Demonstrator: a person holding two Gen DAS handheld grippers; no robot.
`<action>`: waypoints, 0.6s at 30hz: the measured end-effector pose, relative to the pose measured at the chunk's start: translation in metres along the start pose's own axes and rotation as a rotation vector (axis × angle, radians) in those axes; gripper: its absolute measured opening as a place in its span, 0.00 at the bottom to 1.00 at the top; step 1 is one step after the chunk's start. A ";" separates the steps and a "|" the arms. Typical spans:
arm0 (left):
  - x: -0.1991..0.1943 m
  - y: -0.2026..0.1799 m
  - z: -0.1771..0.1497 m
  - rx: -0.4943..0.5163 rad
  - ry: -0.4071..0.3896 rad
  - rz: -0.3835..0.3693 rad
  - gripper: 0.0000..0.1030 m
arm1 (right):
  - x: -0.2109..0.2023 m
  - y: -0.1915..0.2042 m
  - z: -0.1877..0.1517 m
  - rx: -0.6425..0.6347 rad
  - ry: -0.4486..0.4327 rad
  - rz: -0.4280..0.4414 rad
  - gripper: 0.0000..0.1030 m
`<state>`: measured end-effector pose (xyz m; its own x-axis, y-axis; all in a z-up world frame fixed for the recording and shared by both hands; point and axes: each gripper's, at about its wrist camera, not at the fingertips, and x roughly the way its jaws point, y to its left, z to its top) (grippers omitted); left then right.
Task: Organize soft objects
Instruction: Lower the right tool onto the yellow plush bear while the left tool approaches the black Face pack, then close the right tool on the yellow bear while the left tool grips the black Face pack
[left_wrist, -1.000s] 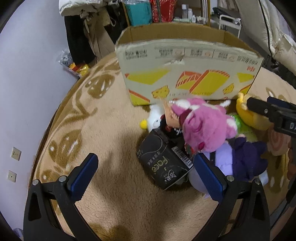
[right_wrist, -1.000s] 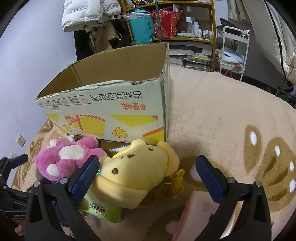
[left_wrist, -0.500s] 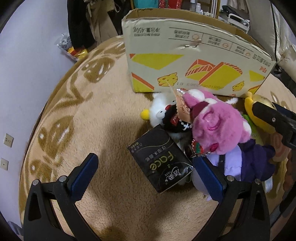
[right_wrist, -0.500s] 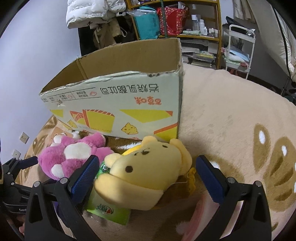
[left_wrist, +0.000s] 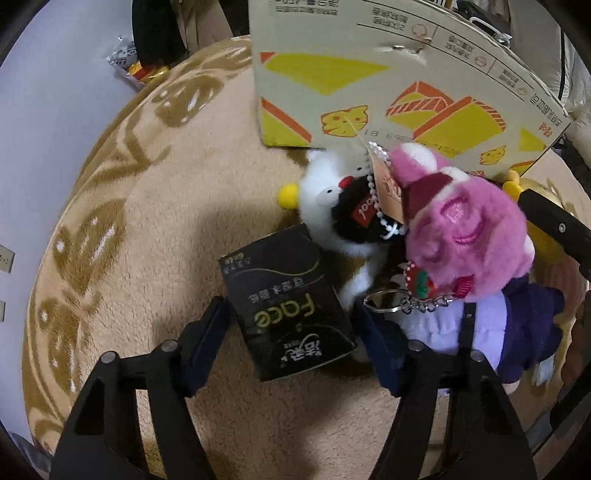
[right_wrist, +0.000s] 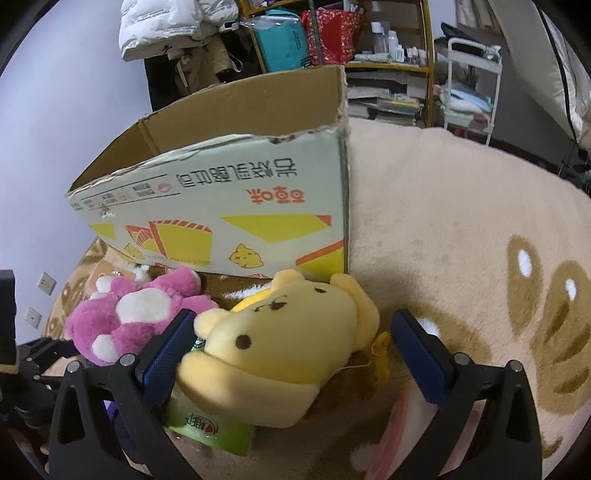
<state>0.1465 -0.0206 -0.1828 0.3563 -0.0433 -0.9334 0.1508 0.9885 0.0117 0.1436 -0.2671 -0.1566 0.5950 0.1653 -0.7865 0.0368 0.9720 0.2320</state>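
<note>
A pile of soft things lies on the carpet before an open cardboard box (left_wrist: 388, 74), which also shows in the right wrist view (right_wrist: 236, 206). My left gripper (left_wrist: 291, 339) is open, its fingers either side of a black tissue pack (left_wrist: 288, 306). Beside it lie a white plush (left_wrist: 332, 199), a pink plush (left_wrist: 461, 229) and a purple plush (left_wrist: 517, 332). My right gripper (right_wrist: 295, 354) is open around a yellow bear plush (right_wrist: 280, 347), which rests on a green packet (right_wrist: 207, 428). The pink plush (right_wrist: 136, 317) lies to its left.
The beige carpet (right_wrist: 461, 229) with brown paw patterns stretches to the right. A shelf (right_wrist: 369, 55) full of goods, a white rack (right_wrist: 469, 85) and hanging coats (right_wrist: 177, 37) stand behind the box. A pink item (right_wrist: 402, 424) lies under my right finger. Wall sockets (right_wrist: 46, 284) sit at left.
Both grippers moved forward and down. The left gripper's fingers narrowed and now straddle the black tissue pack. The right gripper's fingers now flank the yellow bear.
</note>
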 end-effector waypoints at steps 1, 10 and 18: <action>0.000 0.000 0.000 0.000 0.000 -0.001 0.66 | 0.001 -0.001 0.000 0.008 0.003 0.008 0.98; -0.009 -0.011 -0.004 0.048 -0.030 0.003 0.53 | 0.002 -0.010 -0.001 0.048 0.043 0.040 0.87; -0.023 -0.008 -0.003 0.029 -0.078 0.008 0.51 | -0.011 -0.015 0.001 0.057 0.005 0.048 0.83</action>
<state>0.1344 -0.0267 -0.1625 0.4279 -0.0472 -0.9026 0.1735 0.9843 0.0308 0.1368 -0.2838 -0.1508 0.5928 0.2125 -0.7768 0.0541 0.9519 0.3017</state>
